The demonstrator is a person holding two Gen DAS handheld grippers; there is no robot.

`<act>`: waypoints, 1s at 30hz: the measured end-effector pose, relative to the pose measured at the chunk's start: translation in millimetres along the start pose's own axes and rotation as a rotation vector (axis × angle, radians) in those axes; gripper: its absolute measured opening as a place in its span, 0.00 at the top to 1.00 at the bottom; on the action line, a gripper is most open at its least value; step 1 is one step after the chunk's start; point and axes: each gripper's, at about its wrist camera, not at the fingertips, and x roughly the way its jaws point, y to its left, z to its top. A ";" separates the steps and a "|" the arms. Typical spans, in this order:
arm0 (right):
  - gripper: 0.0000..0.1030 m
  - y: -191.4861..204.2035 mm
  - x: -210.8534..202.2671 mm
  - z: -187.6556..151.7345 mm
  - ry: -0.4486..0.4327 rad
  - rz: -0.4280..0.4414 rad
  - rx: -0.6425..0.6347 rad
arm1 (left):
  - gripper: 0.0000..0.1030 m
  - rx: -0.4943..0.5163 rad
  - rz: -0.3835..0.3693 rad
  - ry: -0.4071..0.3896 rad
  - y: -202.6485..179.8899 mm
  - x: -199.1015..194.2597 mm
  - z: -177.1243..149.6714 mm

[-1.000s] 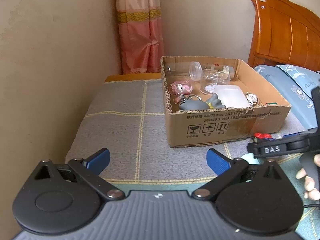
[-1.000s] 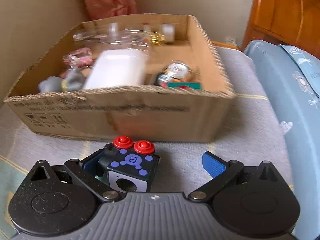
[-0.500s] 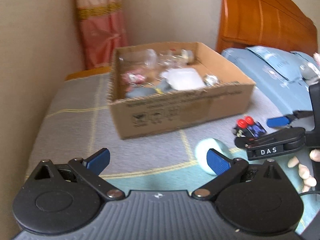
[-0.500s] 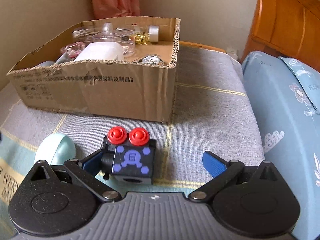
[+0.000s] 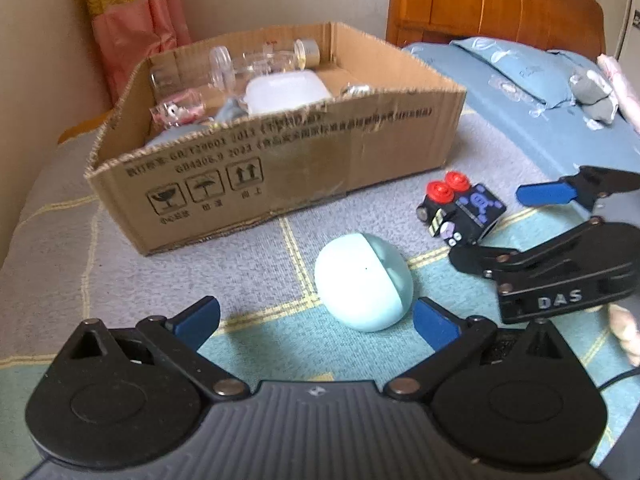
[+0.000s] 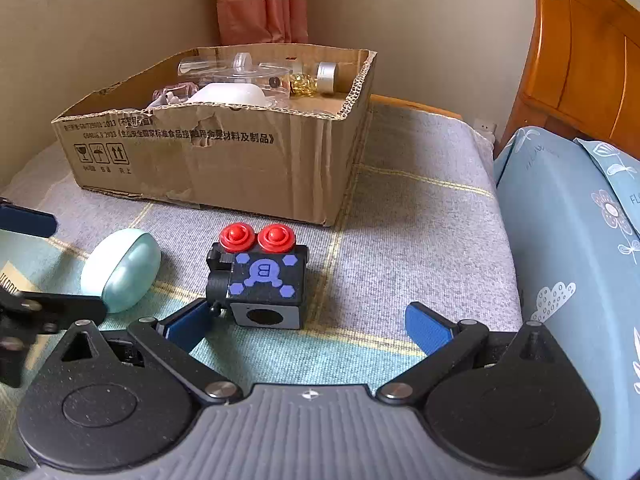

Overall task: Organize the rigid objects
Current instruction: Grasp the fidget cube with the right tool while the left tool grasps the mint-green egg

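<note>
A pale blue-green egg-shaped case [image 5: 364, 280] lies on the bed cover just ahead of my open left gripper [image 5: 316, 320], close to its right finger. A black cube toy [image 6: 264, 280] with two red buttons and purple marks sits on the cover in front of my open right gripper [image 6: 308, 326], near the left fingertip [image 6: 188, 324]. The cube [image 5: 460, 212] also shows in the left wrist view, with the right gripper [image 5: 508, 228] around its far side. The cardboard box [image 5: 280, 168] stands behind both objects; the same box [image 6: 224, 152] shows in the right wrist view.
The box holds clear jars [image 5: 256, 66], a white container [image 5: 286, 90] and a pink figure [image 5: 180, 110]. A blue pillow [image 6: 568, 240] and a wooden headboard [image 6: 580, 52] bound the right side. A wall and a curtain [image 6: 262, 0] stand behind the box.
My left gripper swung right and down toward the egg-shaped case. My right gripper pulled back from the box; the cube now sits further out ahead of its fingers.
</note>
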 end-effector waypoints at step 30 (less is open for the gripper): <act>0.00 2.6 -7.0 -9.4 -0.028 -0.024 0.019 | 0.39 0.090 -0.081 -0.068 7.8 7.8 8.6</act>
